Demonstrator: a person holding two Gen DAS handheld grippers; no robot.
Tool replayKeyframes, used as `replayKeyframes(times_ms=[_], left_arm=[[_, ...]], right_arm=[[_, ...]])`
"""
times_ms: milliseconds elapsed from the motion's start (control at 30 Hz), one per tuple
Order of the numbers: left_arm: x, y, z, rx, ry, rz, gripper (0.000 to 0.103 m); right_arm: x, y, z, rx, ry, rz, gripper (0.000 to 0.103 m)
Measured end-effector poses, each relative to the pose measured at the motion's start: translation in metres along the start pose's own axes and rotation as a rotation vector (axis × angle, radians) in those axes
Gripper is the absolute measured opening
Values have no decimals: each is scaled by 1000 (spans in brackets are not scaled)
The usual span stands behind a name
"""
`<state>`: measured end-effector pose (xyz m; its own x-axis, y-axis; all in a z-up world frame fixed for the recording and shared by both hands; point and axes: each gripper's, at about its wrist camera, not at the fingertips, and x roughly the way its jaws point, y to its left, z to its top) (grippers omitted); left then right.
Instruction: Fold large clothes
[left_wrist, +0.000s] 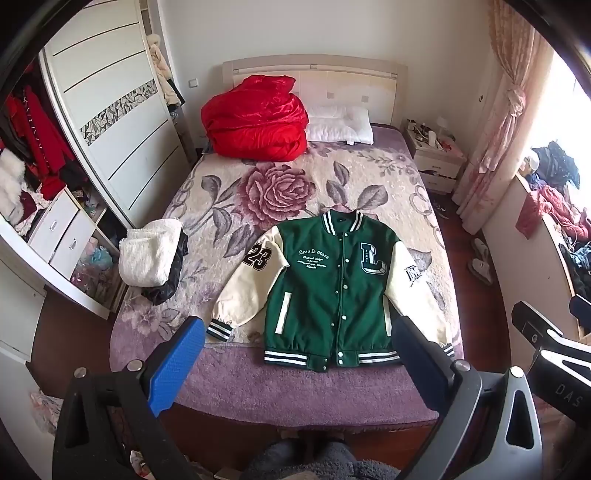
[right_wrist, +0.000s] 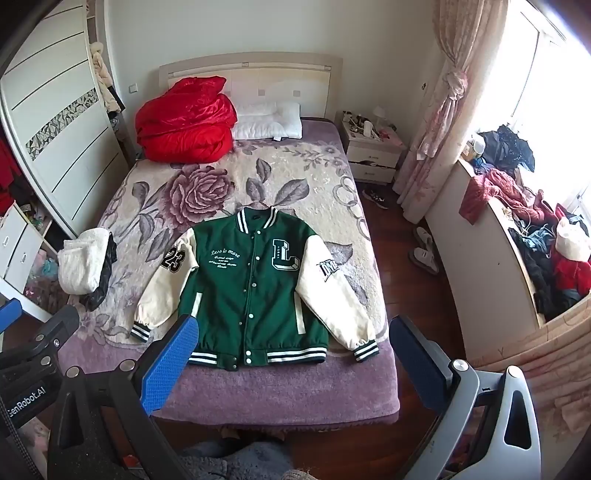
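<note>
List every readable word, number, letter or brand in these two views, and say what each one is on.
"23": patch on one cream sleeve of the jacket.
"L": large letter patch on the jacket's green chest.
"Less is more": script on the chest's other side; the smaller lines beneath are too small to read.
Patch on the other sleeve: blurred, unreadable.
"GenRobot.AI": on the left gripper body, right wrist view.
"DAS": on the right gripper body, cut off at the frame edge.

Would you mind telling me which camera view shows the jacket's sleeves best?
The right wrist view: both sleeves of the jacket lie fully visible. In the left wrist view, a finger of the left gripper covers one cuff.
</note>
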<state>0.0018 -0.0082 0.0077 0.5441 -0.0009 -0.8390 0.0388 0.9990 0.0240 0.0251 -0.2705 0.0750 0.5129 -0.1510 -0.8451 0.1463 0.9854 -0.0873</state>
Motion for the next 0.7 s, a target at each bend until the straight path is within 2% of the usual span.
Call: replayKeyframes(times_ms=[267,700], left_arm=[[-9,3,4,-1,-15,-4,103],[-14,0,5,-2,-28,-4,103]], right_arm=[[-14,-8,7,2,-13,3,103],[-15,-7,7,5,-19,3,103]])
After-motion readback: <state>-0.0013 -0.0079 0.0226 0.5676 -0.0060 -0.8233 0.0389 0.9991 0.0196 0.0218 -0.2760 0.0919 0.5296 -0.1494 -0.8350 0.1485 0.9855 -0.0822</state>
